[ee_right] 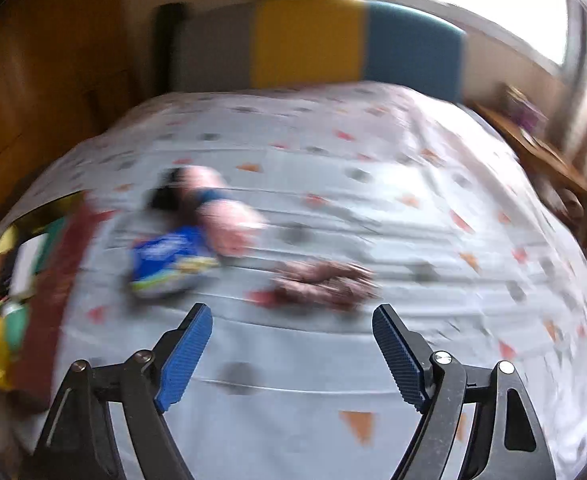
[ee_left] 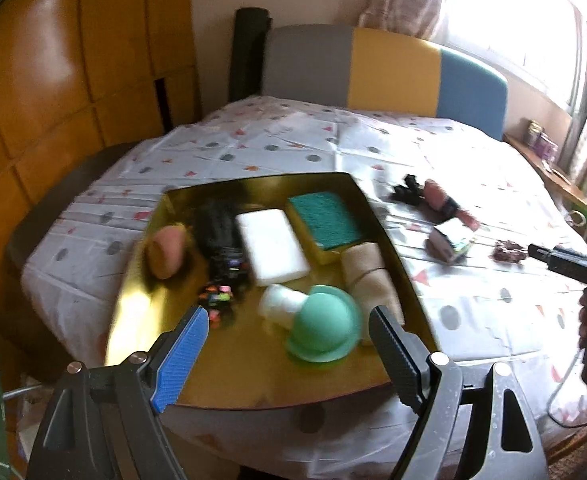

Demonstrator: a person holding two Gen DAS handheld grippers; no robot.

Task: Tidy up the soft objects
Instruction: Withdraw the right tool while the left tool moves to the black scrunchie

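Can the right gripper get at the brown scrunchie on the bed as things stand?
Probably yes. The right gripper is open and empty, and the scrunchie lies just ahead of its fingertips on bare sheet, with nothing between; the blue packet sits off to the side.

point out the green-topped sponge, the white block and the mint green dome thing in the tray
green-topped sponge (ee_left: 325, 220), left wrist view, middle of its green top
white block (ee_left: 271, 246), left wrist view, centre of its top face
mint green dome (ee_left: 325, 326), left wrist view, rounded crown

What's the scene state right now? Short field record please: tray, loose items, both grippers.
surface: bed with patterned sheet
tray: gold tray
in tray: green-topped sponge, white foam block, mint green dome
still loose: blue packet, brown scrunchie
left gripper: open, empty
right gripper: open, empty, above the sheet
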